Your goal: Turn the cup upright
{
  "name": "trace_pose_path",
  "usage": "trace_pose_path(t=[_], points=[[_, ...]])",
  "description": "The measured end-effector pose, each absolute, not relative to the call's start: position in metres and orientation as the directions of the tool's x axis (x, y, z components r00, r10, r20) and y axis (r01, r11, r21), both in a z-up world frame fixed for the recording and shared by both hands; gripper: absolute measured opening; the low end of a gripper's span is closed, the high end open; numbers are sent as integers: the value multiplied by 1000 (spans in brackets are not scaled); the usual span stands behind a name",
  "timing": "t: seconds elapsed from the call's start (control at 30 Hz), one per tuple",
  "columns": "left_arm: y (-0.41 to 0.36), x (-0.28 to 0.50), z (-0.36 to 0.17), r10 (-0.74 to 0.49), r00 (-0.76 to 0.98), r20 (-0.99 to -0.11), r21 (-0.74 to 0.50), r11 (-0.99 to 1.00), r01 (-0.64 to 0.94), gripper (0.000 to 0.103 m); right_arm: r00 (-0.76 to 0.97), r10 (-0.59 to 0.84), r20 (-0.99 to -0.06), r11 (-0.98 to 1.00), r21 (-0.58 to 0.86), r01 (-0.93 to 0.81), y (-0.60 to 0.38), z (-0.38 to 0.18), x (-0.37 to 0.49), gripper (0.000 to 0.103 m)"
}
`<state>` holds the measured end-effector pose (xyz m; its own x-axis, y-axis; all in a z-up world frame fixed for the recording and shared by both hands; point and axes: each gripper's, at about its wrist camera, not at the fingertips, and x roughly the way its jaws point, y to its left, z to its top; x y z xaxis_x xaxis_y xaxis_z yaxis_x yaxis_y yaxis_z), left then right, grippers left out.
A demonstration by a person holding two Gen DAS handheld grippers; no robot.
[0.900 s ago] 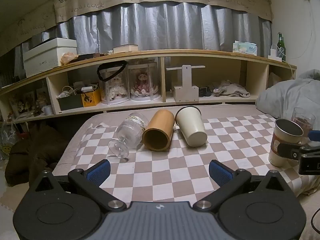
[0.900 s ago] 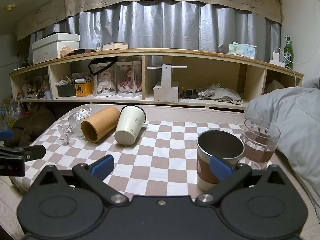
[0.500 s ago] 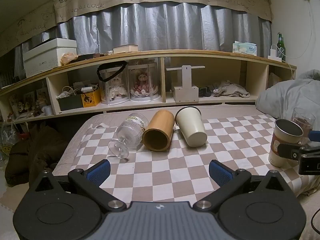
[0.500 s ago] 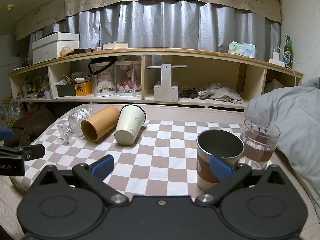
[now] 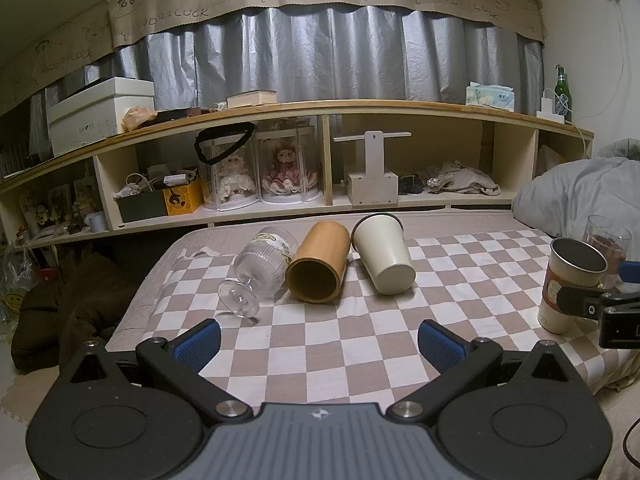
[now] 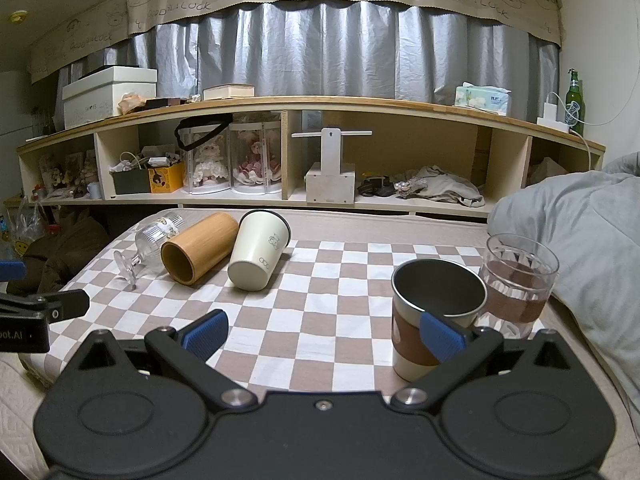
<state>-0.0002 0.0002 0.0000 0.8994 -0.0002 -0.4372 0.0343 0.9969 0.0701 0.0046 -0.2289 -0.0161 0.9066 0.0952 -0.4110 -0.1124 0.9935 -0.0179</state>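
Three cups lie on their sides on the checkered cloth: a clear stemmed glass (image 5: 260, 268), a bamboo cup (image 5: 318, 266) with its mouth toward me, and a cream cup (image 5: 386, 254) with its base toward me. They also show in the right wrist view: the glass (image 6: 150, 242), the bamboo cup (image 6: 198, 246), the cream cup (image 6: 260, 250). My left gripper (image 5: 320, 342) is open and empty, short of the cups. My right gripper (image 6: 322, 330) is open and empty, near an upright steel cup (image 6: 434, 312) with a brown sleeve.
An upright glass tumbler (image 6: 518, 284) stands behind the steel cup, next to a grey duvet (image 6: 580, 240). A long wooden shelf (image 5: 320, 152) full of items runs behind the bed. The bed edge drops off at the left.
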Motion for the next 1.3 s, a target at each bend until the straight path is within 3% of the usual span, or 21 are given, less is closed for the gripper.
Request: trace_pose_path(t=[1.3], points=[[0, 0, 0, 0, 899, -437, 71, 997, 34, 103, 906, 95, -412, 994, -15, -111, -230, -17, 5, 103]])
